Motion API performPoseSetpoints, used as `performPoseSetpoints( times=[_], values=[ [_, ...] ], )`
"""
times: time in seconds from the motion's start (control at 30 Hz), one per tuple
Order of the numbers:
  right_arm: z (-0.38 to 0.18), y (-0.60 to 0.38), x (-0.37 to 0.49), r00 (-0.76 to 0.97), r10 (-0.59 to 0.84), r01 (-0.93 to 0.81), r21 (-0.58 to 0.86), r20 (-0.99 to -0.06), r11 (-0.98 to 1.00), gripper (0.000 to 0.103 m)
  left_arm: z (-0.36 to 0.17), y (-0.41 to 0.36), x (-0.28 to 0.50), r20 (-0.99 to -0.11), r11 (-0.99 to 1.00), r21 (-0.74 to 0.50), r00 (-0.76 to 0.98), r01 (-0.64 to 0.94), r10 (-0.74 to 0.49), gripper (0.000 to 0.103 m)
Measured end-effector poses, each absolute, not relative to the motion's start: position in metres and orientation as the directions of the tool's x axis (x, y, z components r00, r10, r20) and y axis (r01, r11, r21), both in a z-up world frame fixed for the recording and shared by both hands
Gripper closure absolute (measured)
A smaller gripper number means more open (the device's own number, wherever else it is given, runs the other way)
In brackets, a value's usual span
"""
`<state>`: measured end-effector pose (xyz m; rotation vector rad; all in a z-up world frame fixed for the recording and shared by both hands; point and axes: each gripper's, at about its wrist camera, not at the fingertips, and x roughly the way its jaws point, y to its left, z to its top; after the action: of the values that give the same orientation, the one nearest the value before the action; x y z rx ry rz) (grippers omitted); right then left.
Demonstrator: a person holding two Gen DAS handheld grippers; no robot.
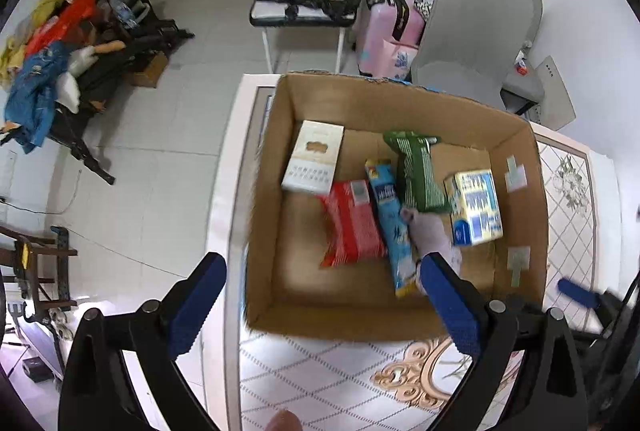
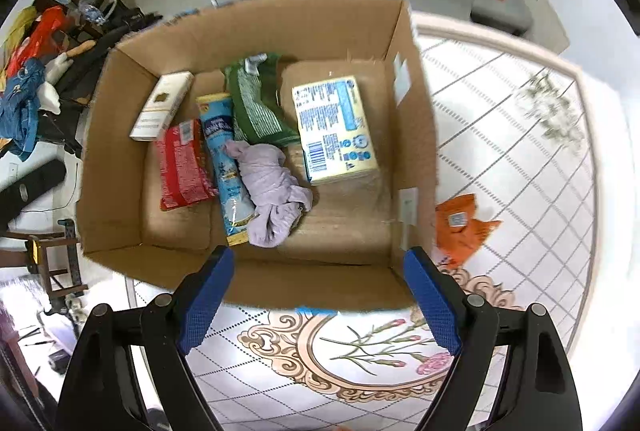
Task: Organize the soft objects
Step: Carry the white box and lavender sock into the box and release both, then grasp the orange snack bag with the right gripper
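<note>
An open cardboard box [image 2: 120, 191] [image 1: 264, 191] stands on the patterned table. In it lie a white carton [image 2: 162, 105], a red packet [image 2: 182, 163], a blue packet [image 2: 226, 159], a green packet [image 2: 258, 103], a yellow-blue tissue pack [image 2: 334, 129] and a crumpled lilac cloth [image 2: 272, 187] [image 1: 430, 231]. An orange packet [image 2: 460, 227] lies on the table right of the box. My left gripper [image 1: 320, 307] is open and empty over the box's near left corner. My right gripper [image 2: 320, 297] is open and empty above the box's near wall.
The table [image 2: 500, 111] is white with a diamond and floral pattern; its left edge drops to a tiled floor [image 1: 160, 171]. A grey chair [image 1: 476, 31], a pink suitcase [image 1: 384, 43] and a loaded bench [image 1: 304, 7] stand behind. Clothes are piled at far left [image 1: 44, 71].
</note>
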<state>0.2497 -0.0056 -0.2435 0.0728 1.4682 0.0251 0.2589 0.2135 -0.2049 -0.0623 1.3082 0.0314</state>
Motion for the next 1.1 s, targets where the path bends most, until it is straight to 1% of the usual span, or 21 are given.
performPoseSetpoints(
  times=[0.23, 0.4, 0.53, 0.63, 0.77, 0.9, 1.0, 1.1],
  values=[
    [-0.187, -0.003, 0.212, 0.209, 0.062, -0.021, 0.059, -0.976, 0.998, 0.015, -0.169, 0.204, 0.207, -0.948, 0.999, -0.006, 0.319, -0.052, 0.011, 0.004],
    [-0.159, -0.002, 0.193, 0.238, 0.107, -0.045, 0.099, -0.965, 0.994, 0.015, -0.146, 0.2, 0.186, -0.935, 0.998, -0.015, 0.355, -0.057, 0.006, 0.004],
    [-0.146, -0.008, 0.186, 0.249, 0.139, -0.042, 0.133, -0.958, 0.99, 0.015, -0.139, 0.194, 0.179, -0.933, 0.998, -0.032, 0.36, -0.052, -0.011, 0.004],
    [-0.145, -0.031, 0.187, 0.25, 0.164, 0.006, 0.171, -0.954, 0.985, 0.015, -0.146, 0.188, 0.182, -0.941, 0.998, -0.031, 0.338, -0.049, -0.013, 0.004],
    [-0.168, -0.079, 0.197, 0.22, 0.134, 0.115, 0.162, -0.966, 0.98, 0.015, -0.167, 0.173, 0.192, -0.958, 0.998, -0.046, 0.284, -0.039, -0.033, 0.004],
    [-0.218, -0.131, 0.212, 0.131, 0.089, 0.228, 0.118, -0.987, 0.967, 0.014, -0.202, 0.154, 0.212, -0.976, 0.997, -0.067, 0.21, -0.025, -0.06, 0.004],
    [-0.262, -0.156, 0.223, 0.045, 0.041, 0.24, 0.05, -0.998, 0.969, 0.014, -0.227, 0.136, 0.228, -0.981, 0.999, 0.038, 0.192, 0.003, 0.037, 0.004],
    [-0.299, -0.163, 0.231, -0.026, 0.019, 0.191, 0.013, -0.999, 0.982, 0.014, -0.248, 0.125, 0.239, -0.976, 0.992, 0.122, 0.186, 0.021, 0.116, 0.004]
  ],
)
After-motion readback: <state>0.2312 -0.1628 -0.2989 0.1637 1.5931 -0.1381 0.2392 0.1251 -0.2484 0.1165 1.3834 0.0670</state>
